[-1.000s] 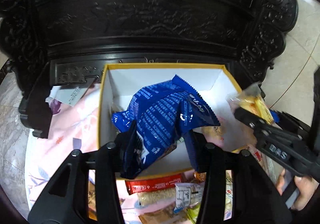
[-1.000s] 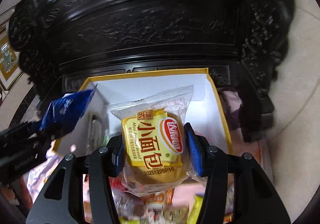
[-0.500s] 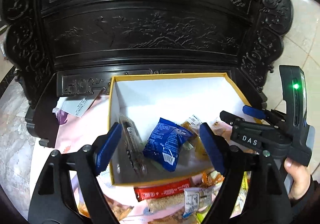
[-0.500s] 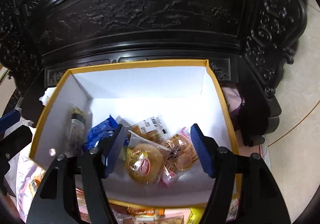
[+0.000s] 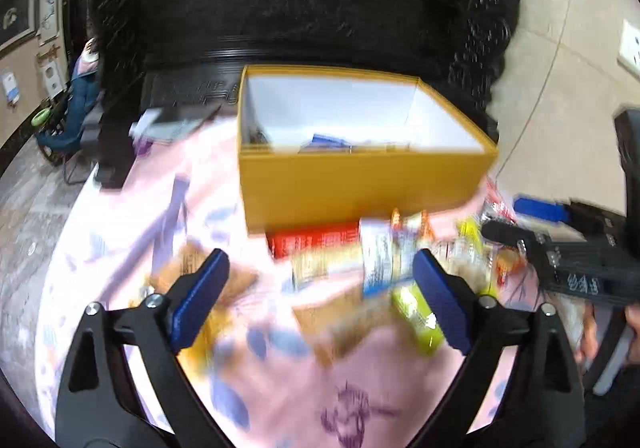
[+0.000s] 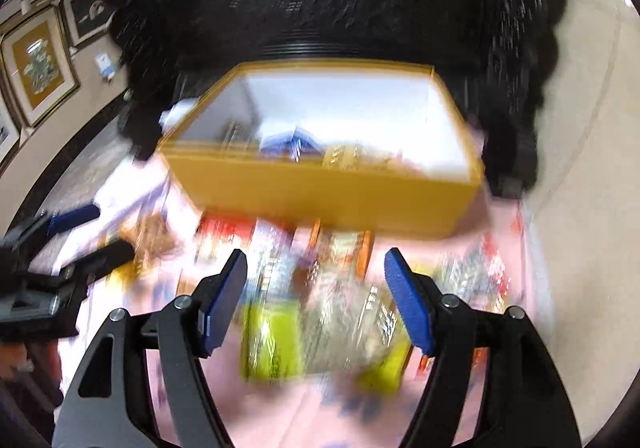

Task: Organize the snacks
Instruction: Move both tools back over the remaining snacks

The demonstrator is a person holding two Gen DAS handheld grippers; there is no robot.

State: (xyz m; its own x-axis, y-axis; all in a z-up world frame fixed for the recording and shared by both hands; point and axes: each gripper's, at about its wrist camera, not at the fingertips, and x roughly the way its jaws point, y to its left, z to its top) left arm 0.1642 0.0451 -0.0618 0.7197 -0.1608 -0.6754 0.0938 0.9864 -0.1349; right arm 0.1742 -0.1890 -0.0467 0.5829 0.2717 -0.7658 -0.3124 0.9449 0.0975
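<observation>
Left wrist view: low over pink cloth point(image 5: 120, 207), facing far toward yellow box point(image 5: 360, 183), near-left of it. Right wrist view: same heading, near-right. Shared: yellow box point(image 6: 320, 187), snack pile point(image 6: 320, 312), dark carved cabinet point(image 6: 340, 7). Both blurred.

Black plastic gripper point(image 5: 320, 296) frames, silver screws, blue ribbed finger pads point(image 6: 408, 302); white lettering along one arm.

Loose snack packets point(image 6: 320, 328) smeared by blur, labels unreadable
</observation>
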